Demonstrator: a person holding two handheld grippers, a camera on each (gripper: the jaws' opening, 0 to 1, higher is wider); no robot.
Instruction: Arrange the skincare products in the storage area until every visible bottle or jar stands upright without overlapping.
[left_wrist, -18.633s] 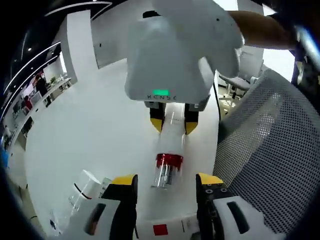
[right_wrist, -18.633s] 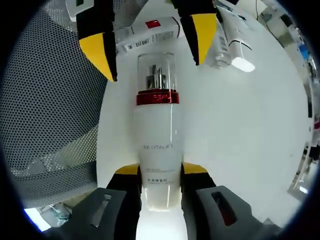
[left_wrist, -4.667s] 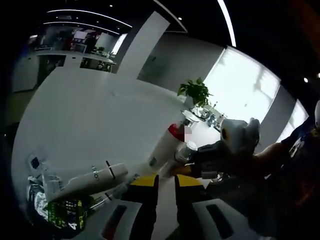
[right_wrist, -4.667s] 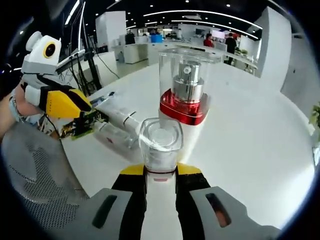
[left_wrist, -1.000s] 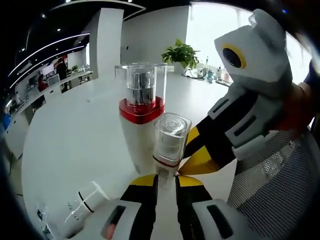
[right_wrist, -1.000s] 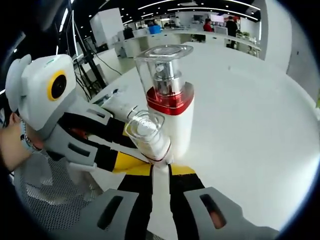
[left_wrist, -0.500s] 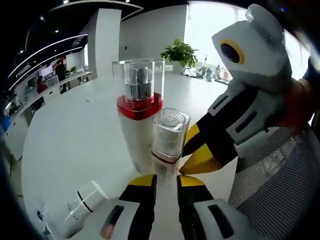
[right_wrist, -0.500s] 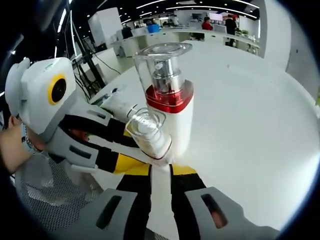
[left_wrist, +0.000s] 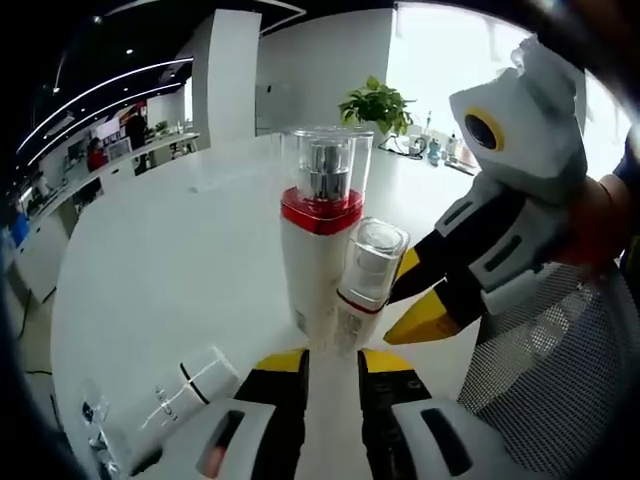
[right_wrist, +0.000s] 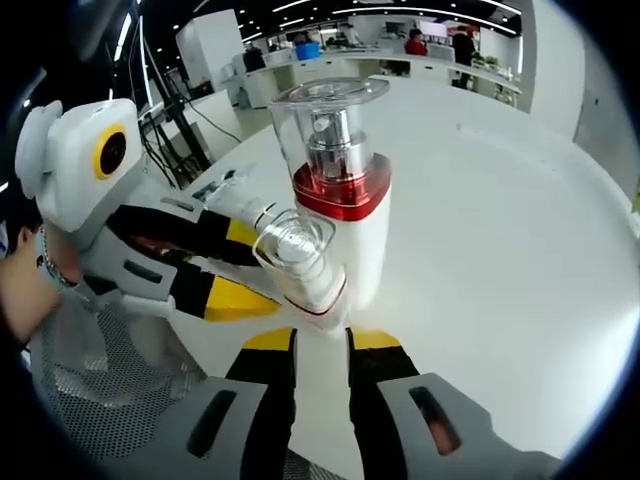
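A tall white pump bottle (left_wrist: 315, 270) with a red collar and clear cap stands upright on the white table (left_wrist: 160, 260). Against it leans a small white bottle (left_wrist: 368, 262) with a clear cap, tilted. My right gripper (right_wrist: 322, 340) is shut on the lower body of this small bottle (right_wrist: 300, 262), beside the tall bottle (right_wrist: 355, 230). It enters the left gripper view from the right, as the right gripper (left_wrist: 392, 310). My left gripper (left_wrist: 333, 358) sits just below the small bottle's base, jaws a narrow gap apart. Seen from the right gripper view, the left gripper (right_wrist: 268, 268) shows two separate yellow tips beside the cap.
A white tube (left_wrist: 185, 385) with a black band lies on the table at lower left; that tube (right_wrist: 245, 210) shows behind the left gripper. A grey mesh chair (left_wrist: 560, 380) borders the table edge. A person's hand (right_wrist: 20, 290) holds the left gripper.
The left view has drawn back, so both bottles look smaller and further right. My left jaws stand slightly wider apart. The right gripper still holds the small bottle.
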